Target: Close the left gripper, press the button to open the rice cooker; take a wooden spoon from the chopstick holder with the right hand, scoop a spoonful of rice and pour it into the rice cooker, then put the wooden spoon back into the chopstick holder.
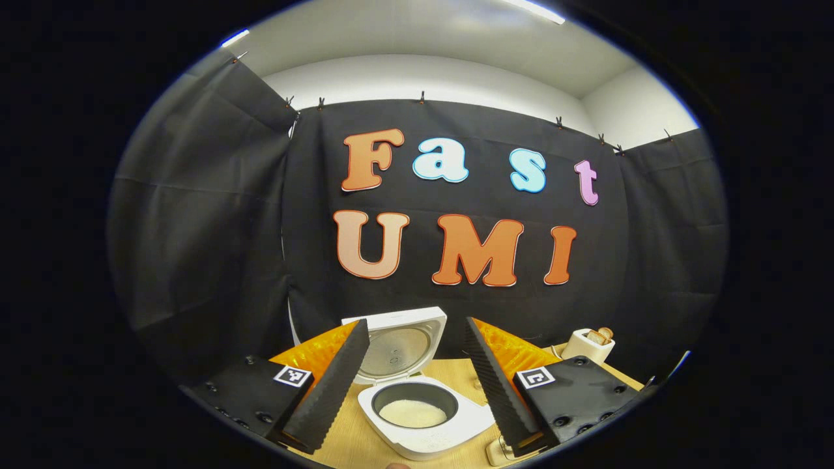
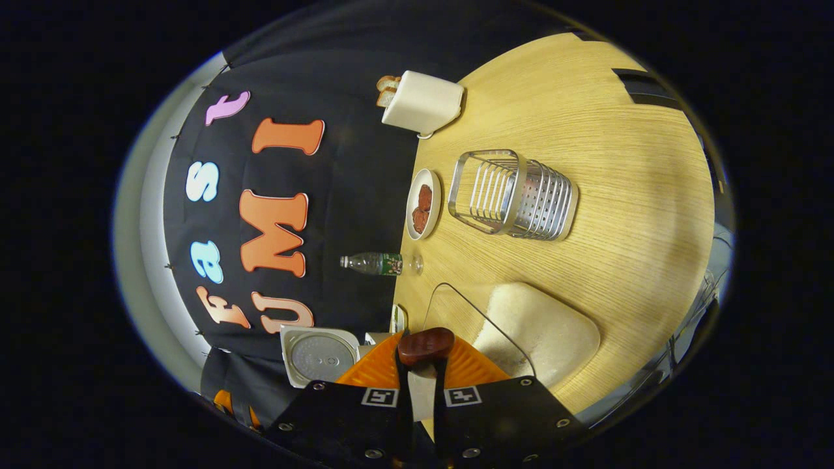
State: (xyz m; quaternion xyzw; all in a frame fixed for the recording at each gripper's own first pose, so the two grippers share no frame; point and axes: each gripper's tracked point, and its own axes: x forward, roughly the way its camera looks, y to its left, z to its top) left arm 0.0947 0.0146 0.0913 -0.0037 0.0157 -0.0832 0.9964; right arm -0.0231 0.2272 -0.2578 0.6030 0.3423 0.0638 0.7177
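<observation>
The right tool (image 2: 422, 378) is clamped narrow on the wooden spoon (image 2: 427, 346), both fingers pressing its handle, and the dark rounded end of the spoon stands just past the fingertips at 12 o'clock in the right gripper view. The spoon's long axis runs straight along the fingers. This view is rolled on its side: the bench (image 2: 619, 150) fills the right half and the booth wall the left.

Going outward, the clear container of rice (image 2: 541, 326) lies just beside the spoon at about 2 o'clock. The metal chopstick holder (image 2: 515, 194) sits farther off at 1 o'clock, beyond the rice. The rice cooker's raised lid (image 2: 319, 355) shows at 9 o'clock, close to the tool.

The left tool (image 1: 417, 384) is spread wide and holds nothing. The open rice cooker (image 1: 427, 417) sits between its fingers at 6 o'clock, white rice in the pot.

Judging by this, the right tool is the nearer one for the scoop, and the move turns toward 2 o'clock.
</observation>
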